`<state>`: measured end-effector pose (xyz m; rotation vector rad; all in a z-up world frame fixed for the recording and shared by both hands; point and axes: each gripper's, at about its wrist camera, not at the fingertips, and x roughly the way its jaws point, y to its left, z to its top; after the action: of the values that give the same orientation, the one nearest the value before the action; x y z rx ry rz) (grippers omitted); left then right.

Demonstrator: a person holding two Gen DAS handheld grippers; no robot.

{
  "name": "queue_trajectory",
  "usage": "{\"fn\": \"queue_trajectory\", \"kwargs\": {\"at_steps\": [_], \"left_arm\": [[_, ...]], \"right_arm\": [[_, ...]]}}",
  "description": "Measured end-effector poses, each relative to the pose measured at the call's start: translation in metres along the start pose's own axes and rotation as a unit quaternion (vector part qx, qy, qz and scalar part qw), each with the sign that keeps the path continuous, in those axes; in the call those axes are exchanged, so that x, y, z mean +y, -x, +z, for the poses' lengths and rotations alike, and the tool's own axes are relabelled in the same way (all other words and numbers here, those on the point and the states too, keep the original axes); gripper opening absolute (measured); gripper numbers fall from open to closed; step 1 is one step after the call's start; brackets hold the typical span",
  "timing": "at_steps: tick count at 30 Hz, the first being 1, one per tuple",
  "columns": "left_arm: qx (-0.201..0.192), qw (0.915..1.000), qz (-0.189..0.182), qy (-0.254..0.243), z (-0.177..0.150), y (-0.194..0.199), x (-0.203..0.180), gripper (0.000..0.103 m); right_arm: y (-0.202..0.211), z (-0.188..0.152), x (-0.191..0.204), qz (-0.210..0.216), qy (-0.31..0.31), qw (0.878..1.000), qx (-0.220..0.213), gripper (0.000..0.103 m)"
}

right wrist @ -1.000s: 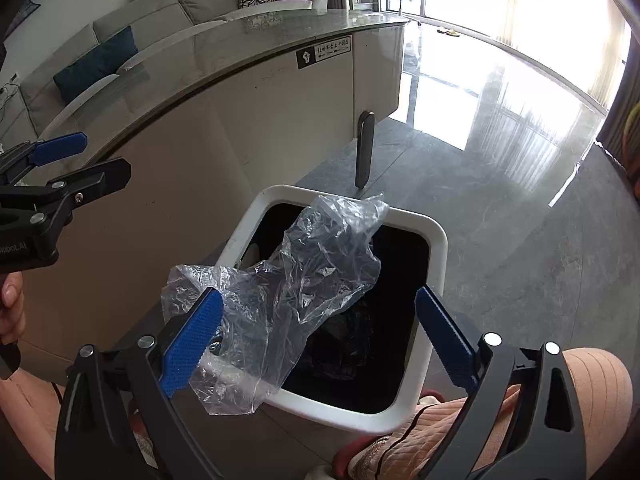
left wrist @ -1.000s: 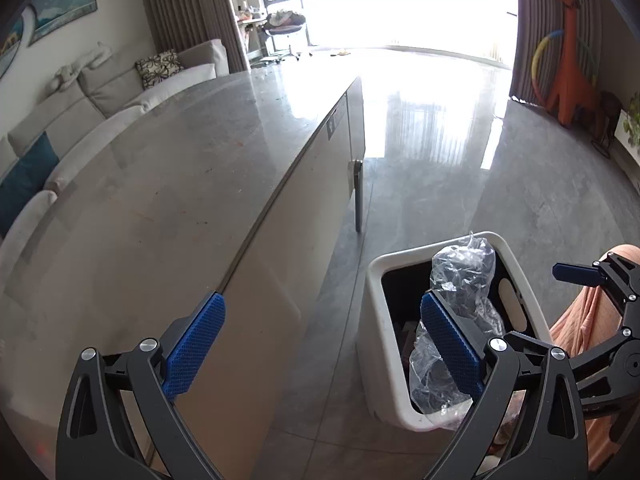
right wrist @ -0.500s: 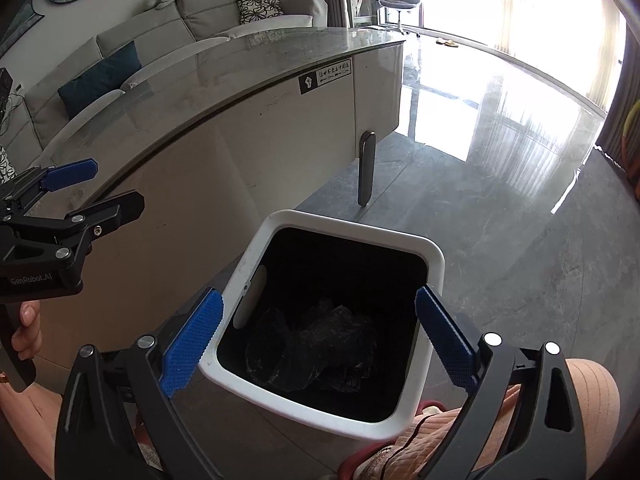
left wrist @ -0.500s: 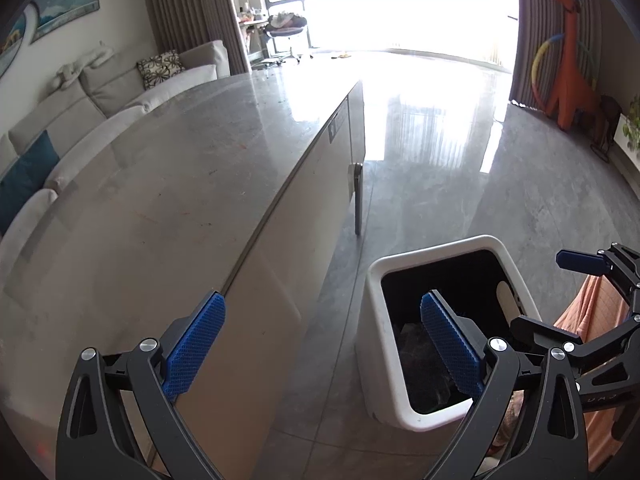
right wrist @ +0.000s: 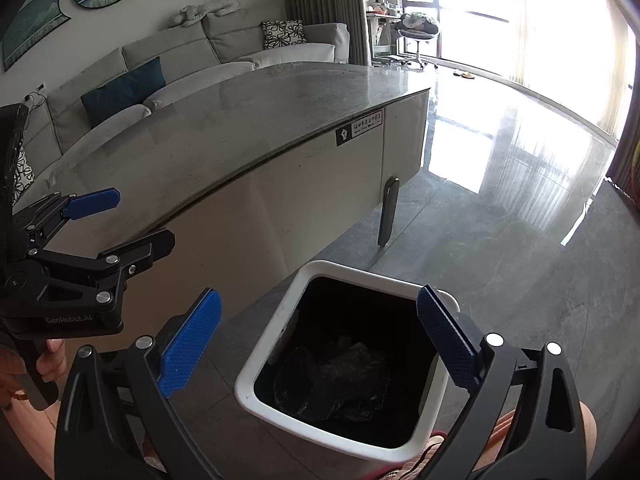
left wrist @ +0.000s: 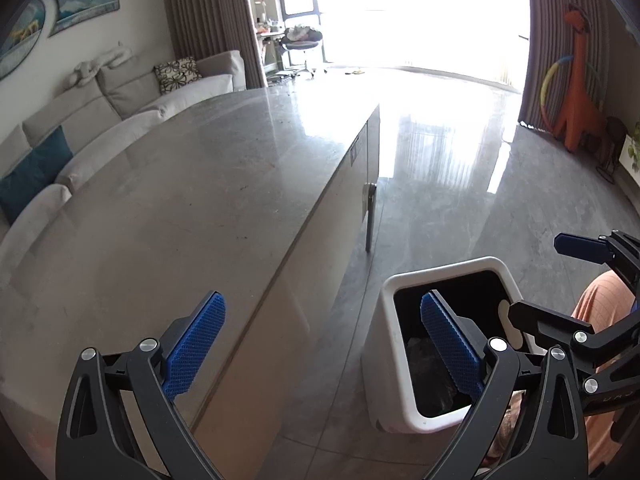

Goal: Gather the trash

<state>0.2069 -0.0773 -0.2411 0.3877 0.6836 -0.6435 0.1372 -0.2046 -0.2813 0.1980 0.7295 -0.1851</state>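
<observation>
right gripper [right wrist: 320,338] fingers apart | left gripper [left wrist: 322,344] fingers apart | crumpled plastic [right wrist: 340,376] in bin [right wrist: 280,332], right view only

1. The clear plastic bag [right wrist: 340,376], which had been draped over the rim of the white trash bin [right wrist: 276,336] a second earlier, lay crumpled at the bin's bottom.
2. The right gripper [right wrist: 320,340], jaws spread and empty, had risen above the bin.
3. The left gripper [left wrist: 320,344] showed slight lift; its view framed more of the wall.
</observation>
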Motion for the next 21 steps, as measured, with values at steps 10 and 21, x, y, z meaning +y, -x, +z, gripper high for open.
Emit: {"fn": "queue_trajectory", "kwargs": {"at_steps": [10,21], "left_arm": [[-0.092,0.9885,0.093,0.075,0.018,0.071,0.082,0.098],[-0.139,0.9593,0.169,0.178,0.008,0.13,0.175,0.098]], "right_arm": [[0.026,0.08,0.081,0.057,0.055,0.991,-0.105,0.098],[0.034,0.129,0.175,0.095,0.12,0.975,-0.162,0.098]]}}
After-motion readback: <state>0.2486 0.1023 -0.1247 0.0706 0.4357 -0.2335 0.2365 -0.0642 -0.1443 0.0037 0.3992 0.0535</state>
